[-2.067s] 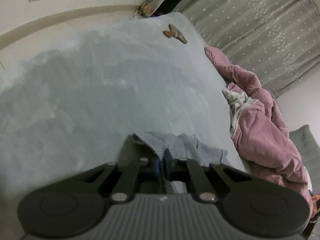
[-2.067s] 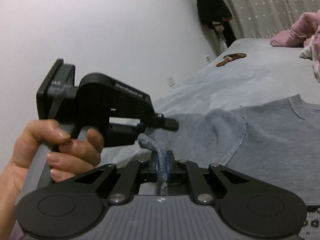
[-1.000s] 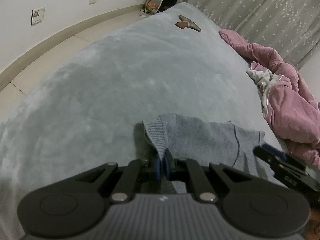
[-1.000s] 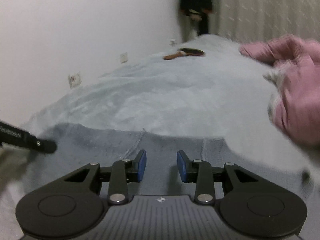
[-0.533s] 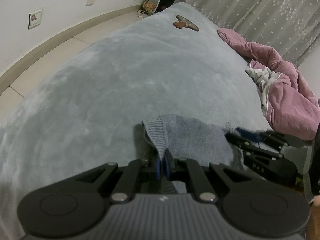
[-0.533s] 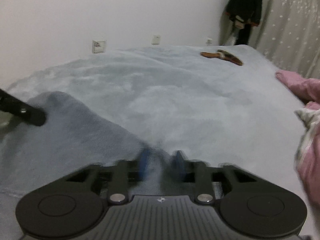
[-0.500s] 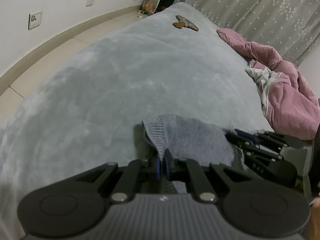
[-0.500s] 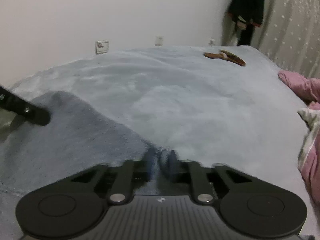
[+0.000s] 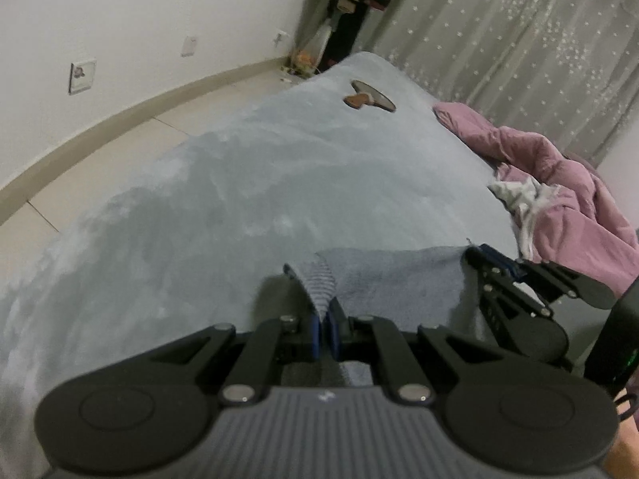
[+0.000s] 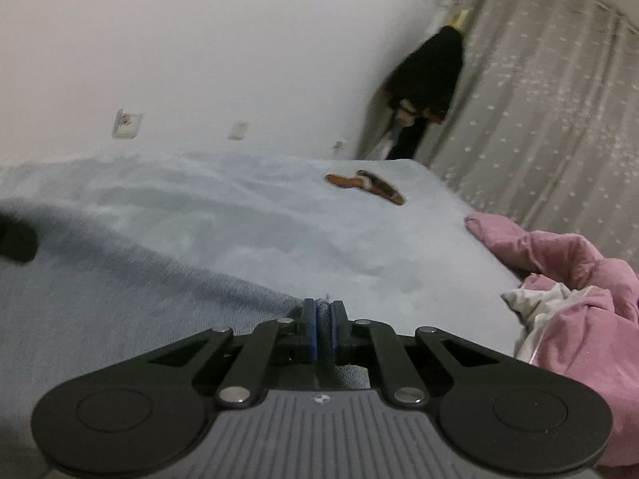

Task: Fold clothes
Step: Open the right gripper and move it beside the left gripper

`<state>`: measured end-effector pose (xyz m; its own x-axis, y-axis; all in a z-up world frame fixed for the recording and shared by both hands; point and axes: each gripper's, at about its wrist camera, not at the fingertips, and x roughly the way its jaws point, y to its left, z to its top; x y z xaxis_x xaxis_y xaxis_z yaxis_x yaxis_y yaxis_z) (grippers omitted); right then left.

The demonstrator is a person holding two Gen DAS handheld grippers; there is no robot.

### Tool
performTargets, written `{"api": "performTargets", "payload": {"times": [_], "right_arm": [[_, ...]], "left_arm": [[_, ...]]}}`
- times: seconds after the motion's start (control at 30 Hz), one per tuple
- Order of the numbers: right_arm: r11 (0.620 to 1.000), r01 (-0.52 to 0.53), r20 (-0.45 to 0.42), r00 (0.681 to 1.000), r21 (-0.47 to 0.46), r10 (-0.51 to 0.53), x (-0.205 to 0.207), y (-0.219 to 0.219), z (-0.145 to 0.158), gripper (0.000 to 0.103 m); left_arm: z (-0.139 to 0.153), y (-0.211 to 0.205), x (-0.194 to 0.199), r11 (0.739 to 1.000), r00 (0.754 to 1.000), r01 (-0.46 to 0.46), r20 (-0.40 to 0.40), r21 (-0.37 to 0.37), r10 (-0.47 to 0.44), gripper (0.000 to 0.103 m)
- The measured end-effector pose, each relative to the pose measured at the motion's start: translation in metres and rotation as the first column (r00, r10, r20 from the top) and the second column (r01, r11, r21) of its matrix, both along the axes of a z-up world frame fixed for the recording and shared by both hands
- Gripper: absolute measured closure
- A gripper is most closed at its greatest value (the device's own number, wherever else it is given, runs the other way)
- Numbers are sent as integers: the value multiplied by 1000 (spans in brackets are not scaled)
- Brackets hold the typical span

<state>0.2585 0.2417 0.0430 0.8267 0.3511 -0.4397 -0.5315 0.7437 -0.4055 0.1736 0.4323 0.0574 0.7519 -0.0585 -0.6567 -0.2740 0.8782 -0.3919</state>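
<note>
Your left gripper (image 9: pixel 324 321) and right gripper (image 10: pixel 324 329) are each clamped on an edge of the grey sweater (image 9: pixel 395 275), which lies on the bed (image 9: pixel 247 183). Lift both edges evenly and keep the knit taut, so the fold lands straight.

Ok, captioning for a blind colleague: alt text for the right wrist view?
The right gripper is shut on the edge of a grey-blue sweater lying on a pale blue bed. A pink quilt is bunched at right.
</note>
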Motion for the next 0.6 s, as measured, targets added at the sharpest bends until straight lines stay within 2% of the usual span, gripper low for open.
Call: {"api": "performTargets", "payload": {"times": [0.1,0.17,0.27,0.33,0.43,0.6], "right_arm": [[999,30,27,999,17,-31,9,8,2,96],[998,61,41,997,30,-62,16,12,2,102],[997,76,-24,997,7,-75,27,19,-11,102],[998,70,-58,996,-6,-71,29,18,-20,102],[994,85,-105,991,71,-78,30,1,-21,102],[974,116,-163,983,196,-85,31,-44,4,100]], "left_arm": [[7,1,2,1000,999,-30,30,1,30,98],[8,1,6,999,999,-47,16,23,46,98],[-9,-1,17,999,997,-43,-57,29,45,98],[-18,-2,19,998,996,-34,-77,47,37,98],[-16,-1,18,998,997,-30,-72,48,34,98],[-16,-4,17,998,996,-35,-81,61,40,97]]}}
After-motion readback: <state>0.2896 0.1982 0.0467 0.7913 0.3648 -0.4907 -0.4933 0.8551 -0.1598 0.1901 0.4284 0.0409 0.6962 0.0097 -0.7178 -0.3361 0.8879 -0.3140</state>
